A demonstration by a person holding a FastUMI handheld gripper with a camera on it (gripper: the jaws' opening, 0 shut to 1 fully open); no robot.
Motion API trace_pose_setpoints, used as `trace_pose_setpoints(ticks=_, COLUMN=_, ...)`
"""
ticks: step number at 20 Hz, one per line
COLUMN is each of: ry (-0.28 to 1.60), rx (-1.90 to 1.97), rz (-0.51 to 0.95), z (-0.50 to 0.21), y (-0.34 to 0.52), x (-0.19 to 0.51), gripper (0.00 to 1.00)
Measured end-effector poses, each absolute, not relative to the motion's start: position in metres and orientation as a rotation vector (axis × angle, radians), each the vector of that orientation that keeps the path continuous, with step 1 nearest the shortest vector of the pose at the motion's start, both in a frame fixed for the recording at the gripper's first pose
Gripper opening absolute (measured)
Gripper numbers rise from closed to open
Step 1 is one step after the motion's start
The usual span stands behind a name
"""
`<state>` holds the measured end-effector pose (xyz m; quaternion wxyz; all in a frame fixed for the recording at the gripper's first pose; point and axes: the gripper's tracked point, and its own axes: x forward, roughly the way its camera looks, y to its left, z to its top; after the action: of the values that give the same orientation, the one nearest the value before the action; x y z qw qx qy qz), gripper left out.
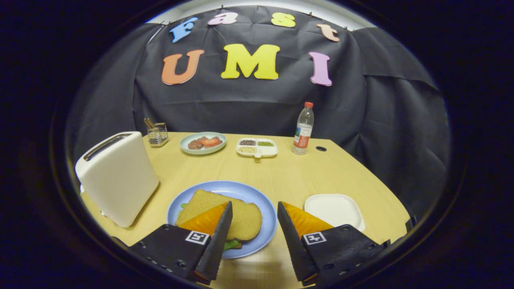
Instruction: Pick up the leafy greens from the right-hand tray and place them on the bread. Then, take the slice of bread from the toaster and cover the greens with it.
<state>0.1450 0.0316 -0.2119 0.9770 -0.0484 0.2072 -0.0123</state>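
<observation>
A slice of bread (pixel 229 214) lies on the blue plate (pixel 265 208), just ahead of my left finger. Green leaves (pixel 232 244) peek out from under the slice at its near edge and at its left side. My gripper (pixel 254 205) is open above the plate's right half, with nothing between the fingers. The left finger (pixel 219 237) overlaps the bread in view. The white toaster (pixel 116 176) stands to the left of the plate; its top slot looks dark. The white right-hand tray (pixel 335 209) sits beyond my right finger and looks bare.
At the table's far side stand a teal plate with red and brown food (pixel 202 143), a white divided dish (pixel 257 147), a water bottle (pixel 303 129) and a small glass holder (pixel 157 133). A dark hole (pixel 321 148) marks the tabletop near the bottle.
</observation>
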Motion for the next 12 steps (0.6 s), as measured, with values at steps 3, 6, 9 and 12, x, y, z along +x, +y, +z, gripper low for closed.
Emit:
trace_pose_setpoints(ticks=3, ry=0.337, rx=-0.099, rz=0.005, z=-0.179, y=0.038, x=0.121, gripper=0.93)
trace_pose_setpoints(ticks=6, ry=0.285, rx=-0.089, rz=0.0, z=-0.148, y=0.035, x=0.094, gripper=0.95)
trace_pose_setpoints(ticks=9, ry=0.212, rx=-0.056, rz=0.002, z=-0.114, y=0.032, x=0.066, gripper=0.95)
trace_pose_setpoints(ticks=12, ry=0.128, rx=-0.059, rz=0.012, z=-0.079, y=0.025, x=0.036, gripper=0.95)
